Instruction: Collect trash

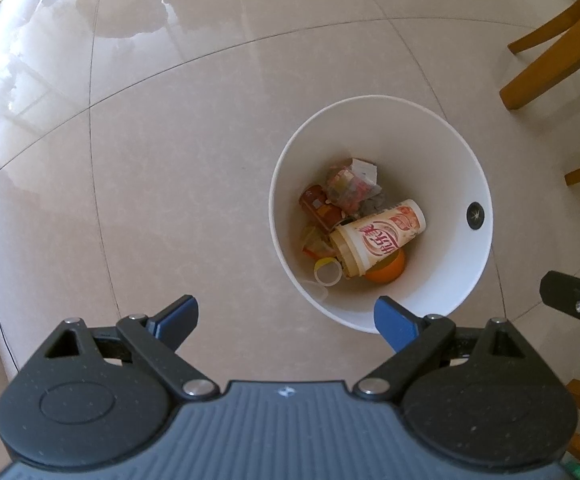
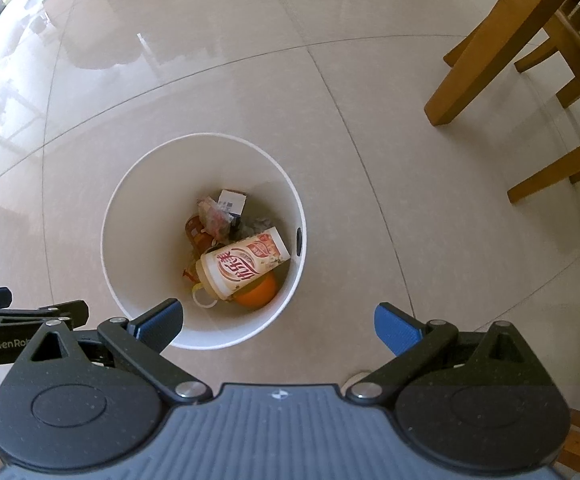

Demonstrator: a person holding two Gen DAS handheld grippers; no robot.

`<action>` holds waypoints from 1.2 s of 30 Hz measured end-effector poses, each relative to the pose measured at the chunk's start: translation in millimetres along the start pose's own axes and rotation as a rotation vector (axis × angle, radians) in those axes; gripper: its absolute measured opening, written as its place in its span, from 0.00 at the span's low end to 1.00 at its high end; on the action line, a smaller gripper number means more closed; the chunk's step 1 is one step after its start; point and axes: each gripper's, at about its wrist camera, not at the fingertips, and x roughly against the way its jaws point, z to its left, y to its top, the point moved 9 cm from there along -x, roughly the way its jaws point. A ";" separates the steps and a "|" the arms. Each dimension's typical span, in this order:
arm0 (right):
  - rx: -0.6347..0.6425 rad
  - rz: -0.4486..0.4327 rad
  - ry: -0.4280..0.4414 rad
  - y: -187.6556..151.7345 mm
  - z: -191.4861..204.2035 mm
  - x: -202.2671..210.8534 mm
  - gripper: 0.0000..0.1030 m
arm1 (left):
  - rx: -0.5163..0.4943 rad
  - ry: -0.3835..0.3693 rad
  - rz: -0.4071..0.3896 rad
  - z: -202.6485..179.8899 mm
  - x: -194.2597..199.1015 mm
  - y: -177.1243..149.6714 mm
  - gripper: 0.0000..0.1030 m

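Two grippers hang above a glossy tiled floor (image 1: pixel 177 128), both looking down into one round white waste bin (image 1: pixel 450 148) that stands upright on the tiles near the wooden chair legs (image 2: pixel 486 44).

Inside the bin lies the collected trash. A tall paper milk-tea cup (image 1: pixel 378 236) with red lettering rests on its side across the heap, its base pointing toward the dark hole (image 1: pixel 474 216) in the bin wall. Under the cup's mouth end sits an orange ball-shaped object (image 2: pixel 255 294), partly covered by it. Just beside that is a small clear plastic cup (image 1: pixel 327 272) with a yellowish rim. Behind the tea cup lie a red-brown can (image 1: pixel 318 204), a crumpled clear wrapper with colourful contents (image 1: pixel 350 188), and a small white carton (image 2: pixel 231 202); a yellow-orange snack wrapper (image 1: pixel 314 244) is pressed against the wall. Finer detail of the wrappers cannot be made out.

The left gripper (image 1: pixel 285 320) has its blue-padded fingers (image 1: pixel 394 322) spread wide with nothing between them, off to the bin's left. The right gripper (image 2: pixel 279 322) is likewise spread wide and empty, its left finger (image 2: pixel 161 320) overlapping the bin's near rim in view.
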 end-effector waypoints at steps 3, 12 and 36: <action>-0.004 -0.001 -0.002 0.7 -1.0 -0.3 1.00 | 0.001 0.002 0.000 -0.8 0.4 -0.4 0.92; -0.008 -0.008 -0.003 2.1 -1.8 0.9 1.00 | -0.001 0.001 0.000 -1.6 2.0 0.3 0.92; -0.015 -0.005 -0.008 2.9 -7.6 -0.3 1.00 | 0.007 -0.009 0.006 -3.9 0.8 3.2 0.92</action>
